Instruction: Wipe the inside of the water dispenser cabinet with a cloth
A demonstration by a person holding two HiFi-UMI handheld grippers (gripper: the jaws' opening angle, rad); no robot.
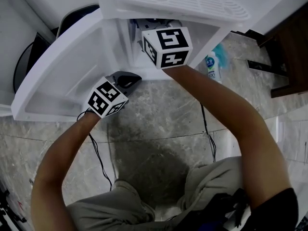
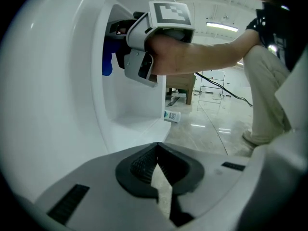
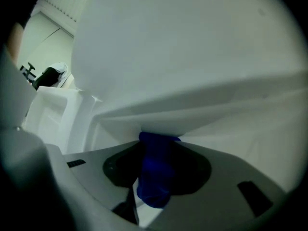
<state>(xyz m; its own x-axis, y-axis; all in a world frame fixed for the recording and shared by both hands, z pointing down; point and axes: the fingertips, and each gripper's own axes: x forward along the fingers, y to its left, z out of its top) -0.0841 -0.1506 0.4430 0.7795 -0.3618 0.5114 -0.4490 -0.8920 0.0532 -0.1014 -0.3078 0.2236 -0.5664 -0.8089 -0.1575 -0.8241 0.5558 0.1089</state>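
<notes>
Fingers of right gripper on blue cloth — tip against cabinet's inner edge

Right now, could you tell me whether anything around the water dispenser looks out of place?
Only one thing: a small white bottle appears to lie on its side on the floor beside the dispenser cabinet, not standing. Nothing looks spilled or damaged, and the right gripper holds the blue cloth normally.
</notes>
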